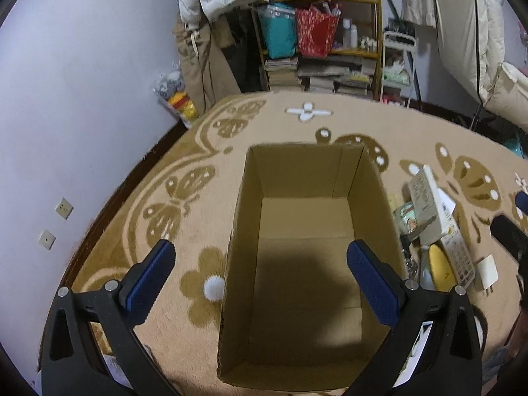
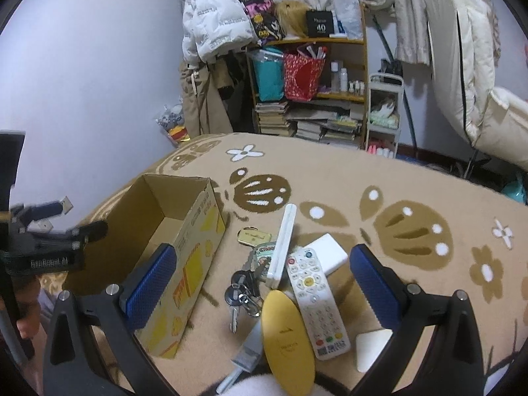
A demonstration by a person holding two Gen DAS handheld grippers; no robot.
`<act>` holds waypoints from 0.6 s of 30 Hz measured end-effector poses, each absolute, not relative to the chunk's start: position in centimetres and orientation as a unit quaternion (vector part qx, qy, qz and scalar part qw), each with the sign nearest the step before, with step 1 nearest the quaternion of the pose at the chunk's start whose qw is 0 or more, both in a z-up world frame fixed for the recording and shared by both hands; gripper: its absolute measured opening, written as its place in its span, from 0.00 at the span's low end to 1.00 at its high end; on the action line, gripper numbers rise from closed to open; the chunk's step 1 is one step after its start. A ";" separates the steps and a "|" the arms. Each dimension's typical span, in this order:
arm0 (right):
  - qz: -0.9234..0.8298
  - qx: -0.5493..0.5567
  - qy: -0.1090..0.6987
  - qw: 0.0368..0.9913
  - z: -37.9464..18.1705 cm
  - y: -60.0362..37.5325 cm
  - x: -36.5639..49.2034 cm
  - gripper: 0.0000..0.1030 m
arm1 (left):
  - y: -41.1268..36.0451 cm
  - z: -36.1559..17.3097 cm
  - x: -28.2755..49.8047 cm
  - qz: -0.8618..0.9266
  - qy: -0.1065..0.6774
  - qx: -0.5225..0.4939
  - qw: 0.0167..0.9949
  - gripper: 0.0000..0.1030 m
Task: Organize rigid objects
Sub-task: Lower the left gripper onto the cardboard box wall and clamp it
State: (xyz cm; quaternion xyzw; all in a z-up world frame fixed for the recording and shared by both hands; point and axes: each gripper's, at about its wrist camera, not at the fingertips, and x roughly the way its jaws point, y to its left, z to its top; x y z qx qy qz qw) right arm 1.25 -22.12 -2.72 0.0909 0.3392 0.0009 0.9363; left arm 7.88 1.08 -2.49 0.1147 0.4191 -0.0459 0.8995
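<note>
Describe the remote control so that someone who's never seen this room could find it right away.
Find the open cardboard box on the tan flowered rug; a pile of small items lies to its right. The remote control is the long white slab there, the only one covered in rows of buttons, with a yellow round button near its top.

Left wrist view looks down into the cardboard box (image 1: 307,264); right wrist view sees it (image 2: 184,247) leftward.

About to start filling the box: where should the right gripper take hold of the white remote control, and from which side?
Grip the remote control across its narrow width at the lower half, coming straight down from above. It lies flat, buttons up; its top end rests against the white power bank, the yellow oval case crowds its left edge. The right gripper is open.
</note>
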 end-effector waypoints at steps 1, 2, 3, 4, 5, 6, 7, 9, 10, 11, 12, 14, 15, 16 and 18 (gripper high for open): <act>0.003 0.099 0.344 0.934 -2.9 -22.3 1.8 1.00 | 1.2 -2.8 8.1 -0.043 0.425 0.115 0.897 1.00; 0.004 0.106 0.348 0.932 -3.1 -22.6 2.3 1.00 | 1.2 -3.0 8.4 -0.039 0.429 0.116 0.895 1.00; 0.003 0.113 0.355 0.928 -3.4 -22.8 3.1 1.00 | 1.3 -3.2 8.6 -0.034 0.432 0.117 0.894 1.00; 0.001 0.119 0.360 0.925 -3.7 -23.0 3.8 1.00 | 1.6 -3.5 8.9 -0.032 0.435 0.115 0.892 1.00; -0.001 0.126 0.363 0.923 -3.9 -23.2 4.2 1.00 | 1.7 -3.7 9.1 -0.032 0.440 0.111 0.890 1.00; -0.004 0.133 0.367 0.920 -4.4 -23.4 4.8 1.00 | 1.9 -3.9 9.3 -0.032 0.445 0.103 0.889 1.00; -0.006 0.137 0.372 0.918 -4.8 -23.5 5.5 1.00 | 2.2 -4.1 9.5 -0.030 0.451 0.096 0.887 1.00; -0.005 0.145 0.383 0.912 -5.5 -23.8 6.6 1.00 | 2.7 -4.6 9.9 -0.022 0.461 0.092 0.883 0.99; -0.004 0.145 0.388 0.910 -5.9 -24.1 7.1 1.00 | 2.9 -4.8 10.1 -0.020 0.466 0.091 0.880 0.99; -0.001 0.143 0.391 0.909 -6.0 -24.2 7.5 1.00 | 3.1 -5.1 10.3 -0.015 0.473 0.092 0.876 0.99; 0.001 0.139 0.391 0.910 -6.3 -24.5 8.0 1.00 | 3.3 -5.5 10.5 -0.009 0.478 0.092 0.873 0.99; 0.007 0.130 0.391 0.911 -6.6 -24.7 8.7 1.00 | 3.7 -6.2 11.1 -0.001 0.492 0.087 0.866 0.99; 0.009 0.123 0.393 0.911 -6.8 -24.7 9.0 1.00 | 3.9 -6.6 11.3 0.002 0.500 0.084 0.862 0.99; 0.010 0.113 0.395 0.911 -7.0 -24.7 9.3 1.00 | 4.0 -6.9 11.4 0.003 0.507 0.082 0.858 0.99; 0.013 0.100 0.400 0.911 -7.5 -24.8 9.9 1.00 | 4.1 -7.5 11.6 0.008 0.517 0.087 0.851 0.99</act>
